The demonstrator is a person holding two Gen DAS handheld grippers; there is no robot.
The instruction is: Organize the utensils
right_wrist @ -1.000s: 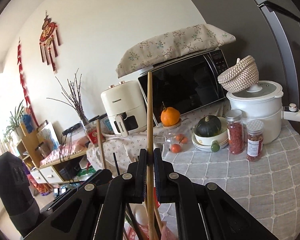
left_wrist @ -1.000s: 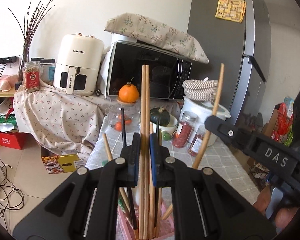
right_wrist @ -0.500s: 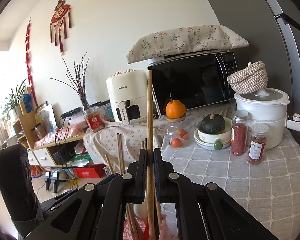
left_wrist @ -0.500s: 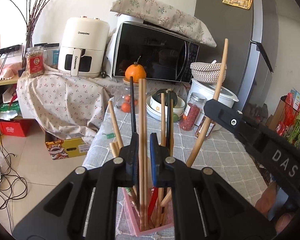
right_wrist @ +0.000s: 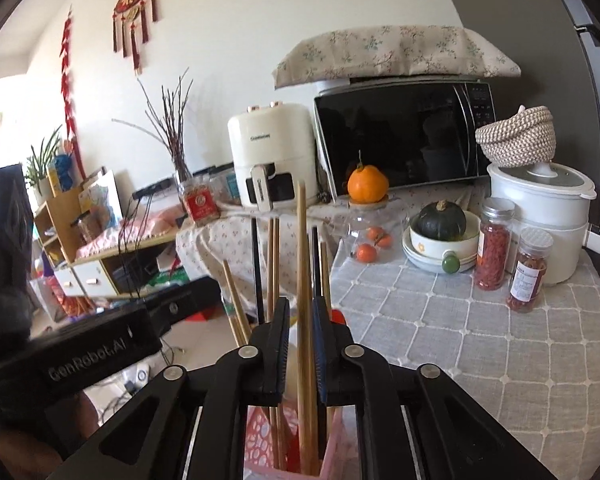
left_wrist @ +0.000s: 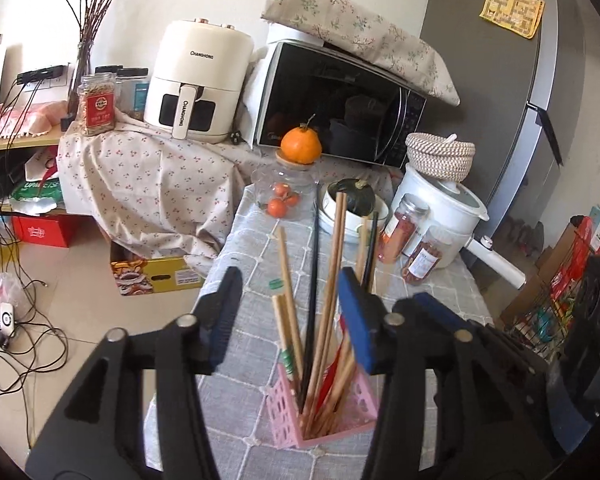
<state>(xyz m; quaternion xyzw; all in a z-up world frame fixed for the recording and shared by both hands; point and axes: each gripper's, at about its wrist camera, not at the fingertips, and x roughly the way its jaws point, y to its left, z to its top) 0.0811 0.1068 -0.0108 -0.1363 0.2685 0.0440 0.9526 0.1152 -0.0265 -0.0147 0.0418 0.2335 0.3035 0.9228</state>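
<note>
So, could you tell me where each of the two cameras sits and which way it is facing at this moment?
Left wrist: on the left gripper, looking forward and down over the pink holder of chopsticks; its open black fingers show.
Right wrist: on the right gripper, looking forward above the same holder; its fingers flank a wooden chopstick, and the other gripper's body shows at left.
Shared: holder, microwave, air fryer, orange.

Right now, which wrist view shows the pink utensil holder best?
The left wrist view: the pink utensil holder shows its lattice walls and base on the grey tablecloth, chopsticks standing inside. In the right wrist view only its rim shows, below the claw fingers.
</note>
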